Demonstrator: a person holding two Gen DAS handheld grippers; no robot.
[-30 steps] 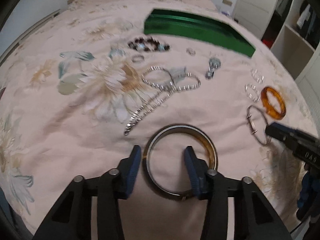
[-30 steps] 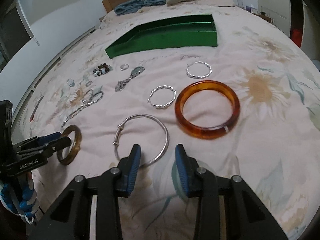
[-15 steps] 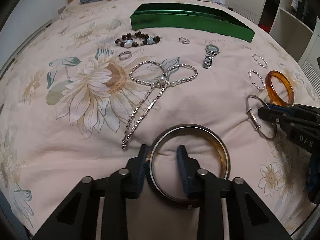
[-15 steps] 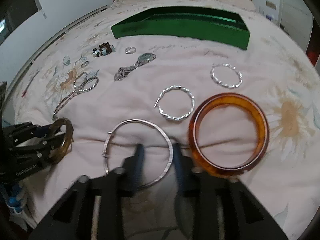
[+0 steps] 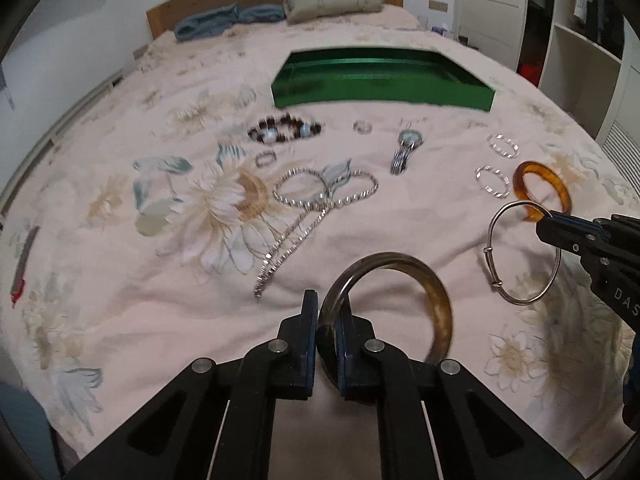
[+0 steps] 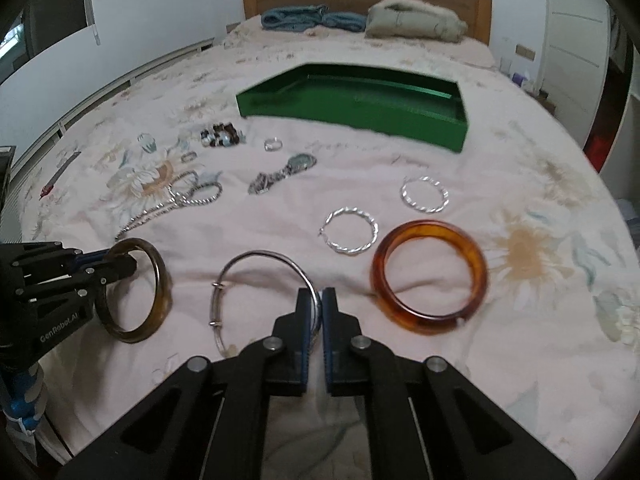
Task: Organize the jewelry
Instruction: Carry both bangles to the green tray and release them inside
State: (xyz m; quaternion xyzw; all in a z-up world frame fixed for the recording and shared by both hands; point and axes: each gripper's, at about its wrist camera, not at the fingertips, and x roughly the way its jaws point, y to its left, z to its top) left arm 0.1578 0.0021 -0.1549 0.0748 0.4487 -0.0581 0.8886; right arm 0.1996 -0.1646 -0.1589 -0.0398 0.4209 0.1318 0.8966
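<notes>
1. The left claw [image 5: 326, 312] grips the near-left rim of a brown bangle [image 5: 438, 312]; its jaws have just been closing and now pinch the rim between the pads.
2. That bangle stands tilted up from the bed [image 5: 120, 320], its far arc raised above the sheet.
3. The right claw [image 6: 321, 300] is clamped on the near-right arc of a thin silver bangle [image 6: 248, 258]; its jaws have just been closing on the wire.
4. In the left wrist view the silver bangle also tilts up, held at its far edge by the right claw, which enters from the right.
5. An amber bangle [image 6: 430, 276] lies flat just right of the silver one.
6. Two twisted silver hoops [image 6: 352, 230] lie beyond these, one farther and to the right of the other.
7. A watch [image 6: 284, 172] lies farther off, near the middle of the bed.
8. A small ring [image 6: 273, 144] and a bead bracelet [image 6: 222, 136] lie beyond it, to the left.
9. A chain necklace [image 5: 320, 196] lies looped to the left, on a flower print.
10. A green tray [image 6: 280, 106] sits at the far side, well apart from both claws.
11. Folded clothes [image 6: 416, 20] rest by the headboard.
</notes>
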